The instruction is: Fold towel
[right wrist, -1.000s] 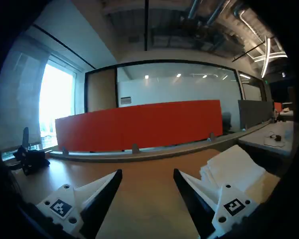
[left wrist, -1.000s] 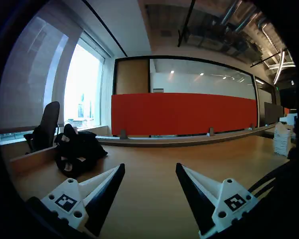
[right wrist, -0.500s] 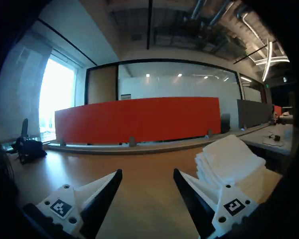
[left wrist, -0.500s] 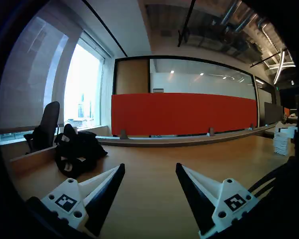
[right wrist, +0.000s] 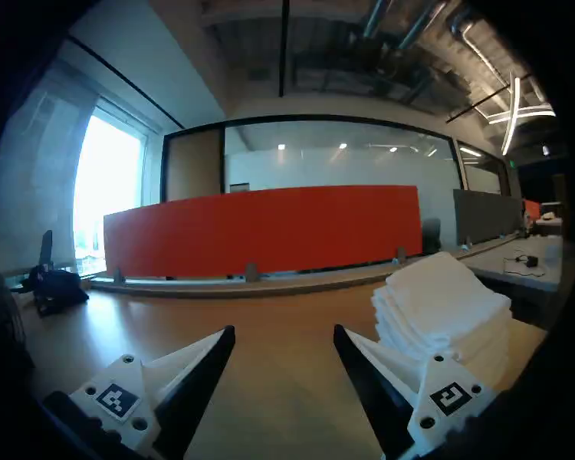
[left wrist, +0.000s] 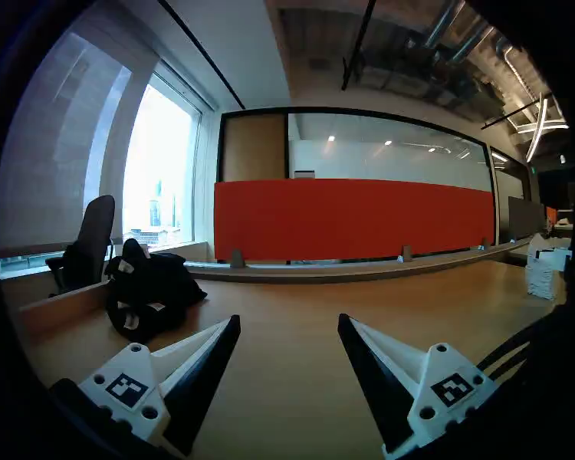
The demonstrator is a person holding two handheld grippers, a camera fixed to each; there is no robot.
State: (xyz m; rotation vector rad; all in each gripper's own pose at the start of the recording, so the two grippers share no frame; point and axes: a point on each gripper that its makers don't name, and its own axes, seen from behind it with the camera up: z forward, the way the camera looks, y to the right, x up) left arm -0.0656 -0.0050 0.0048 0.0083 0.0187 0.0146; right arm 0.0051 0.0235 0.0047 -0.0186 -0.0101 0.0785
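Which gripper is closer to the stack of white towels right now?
Right. The towel stack rises close beside the right gripper; from the left gripper it sits far off across the table.

We see a red panel. Below it the table is tan wood. Left of the panel lies a black bag; right of it, white towels. The left gripper and right gripper are white, black-edged, with black-and-white square markers.
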